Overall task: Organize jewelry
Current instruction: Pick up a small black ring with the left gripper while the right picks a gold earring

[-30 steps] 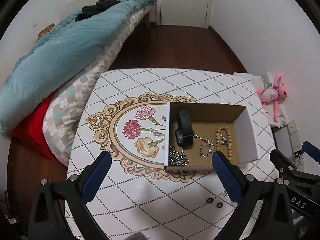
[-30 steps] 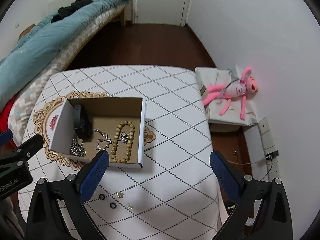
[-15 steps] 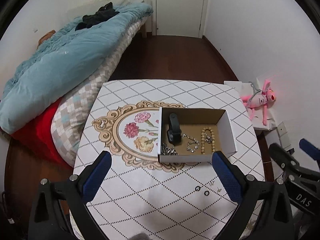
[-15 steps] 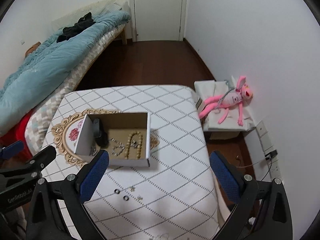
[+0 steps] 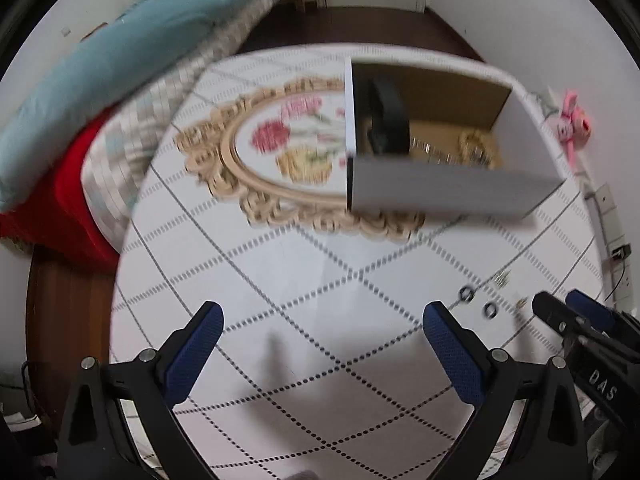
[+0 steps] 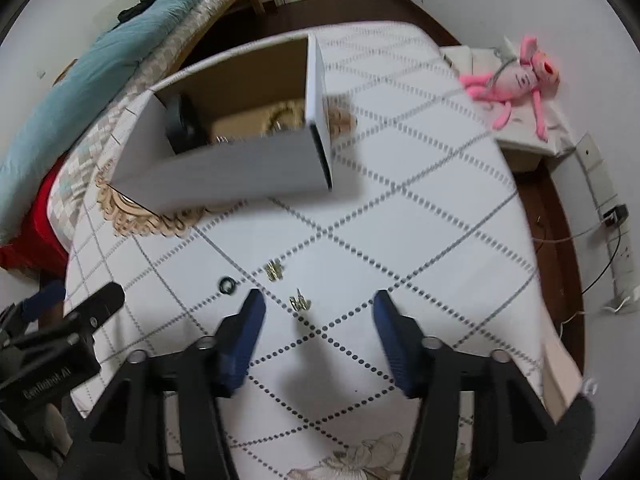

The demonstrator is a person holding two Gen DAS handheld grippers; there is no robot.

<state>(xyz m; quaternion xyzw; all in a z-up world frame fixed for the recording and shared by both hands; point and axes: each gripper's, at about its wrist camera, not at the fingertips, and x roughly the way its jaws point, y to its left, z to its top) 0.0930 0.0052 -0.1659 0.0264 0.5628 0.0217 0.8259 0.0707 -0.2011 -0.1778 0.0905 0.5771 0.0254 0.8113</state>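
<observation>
A bed with a soft teal quilt, a checked woven cover and a red layer beneath lies along the left edge of the table. The table wears a smooth white cloth crossed by dotted diamond lines, with one oval gold scrollwork medallion framing printed flowers.

The left gripper hovers above the near part of the cloth, its two blue textured pads spread wide and holding nothing.

On the far half of the table, overlapping the medallion's right side, sits one open cardboard box, white outside and brown inside, rectangular. Inside it are a black watch against the left wall, a silvery chain in the middle and a strand of tan round beads to the right; all are blurred.

Near the table's front edge, loose on the cloth, lie two small dark rings and two tiny gold-coloured pieces, close together.

The right gripper hangs just over these, jaws parted and empty, with one gold piece between its blue pads.

One pink plush toy lies on a pale surface beyond the table's right edge.
</observation>
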